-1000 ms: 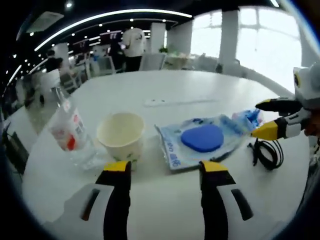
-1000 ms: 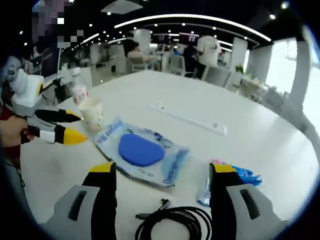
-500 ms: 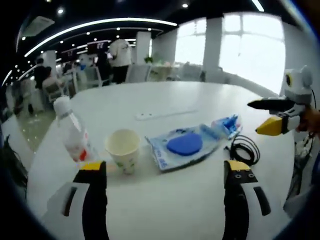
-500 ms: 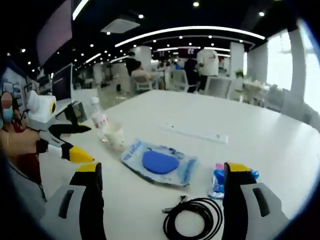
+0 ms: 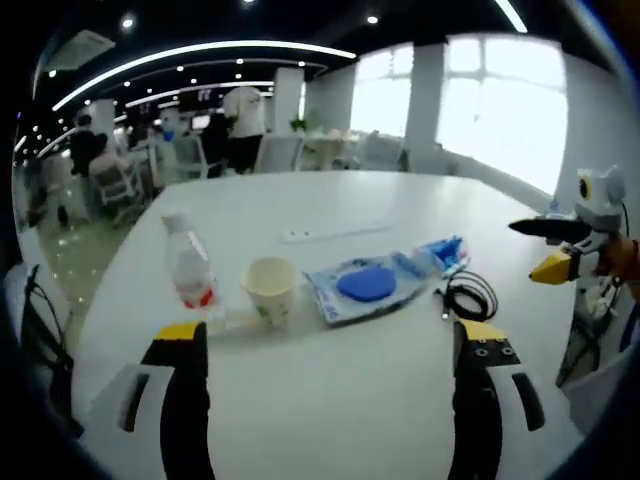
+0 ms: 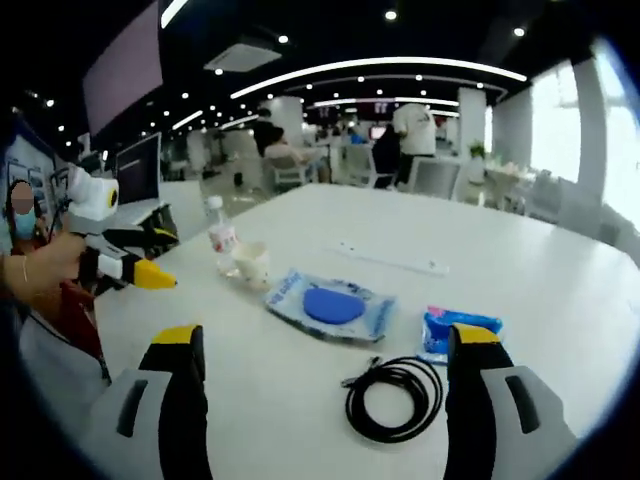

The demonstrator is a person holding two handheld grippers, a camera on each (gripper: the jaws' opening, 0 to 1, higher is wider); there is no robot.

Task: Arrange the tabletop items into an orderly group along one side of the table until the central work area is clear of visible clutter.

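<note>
A row of items lies on the round white table (image 5: 330, 390): a clear water bottle (image 5: 190, 270) with a red label, a paper cup (image 5: 270, 291), a clear pouch holding a blue pad (image 5: 366, 286), a small blue packet (image 5: 441, 253) and a coiled black cable (image 5: 468, 297). My left gripper (image 5: 330, 345) is open, well back from them, with nothing between its jaws. My right gripper (image 6: 325, 350) is open too, just short of the cable (image 6: 391, 398). The right gripper view also has the bottle (image 6: 221, 240), cup (image 6: 249, 265), pouch (image 6: 333, 305) and packet (image 6: 447, 333).
A white power strip (image 6: 392, 262) lies further in on the table. The other gripper (image 5: 560, 250) comes in at the right of the left gripper view, and the left one (image 6: 120, 265) at the left of the right gripper view. Chairs, tables and people stand behind.
Both grippers have drawn back from the items, which look smaller and farther away now. Both sets of jaws stand wider apart than a second ago. The items lie where they were.
</note>
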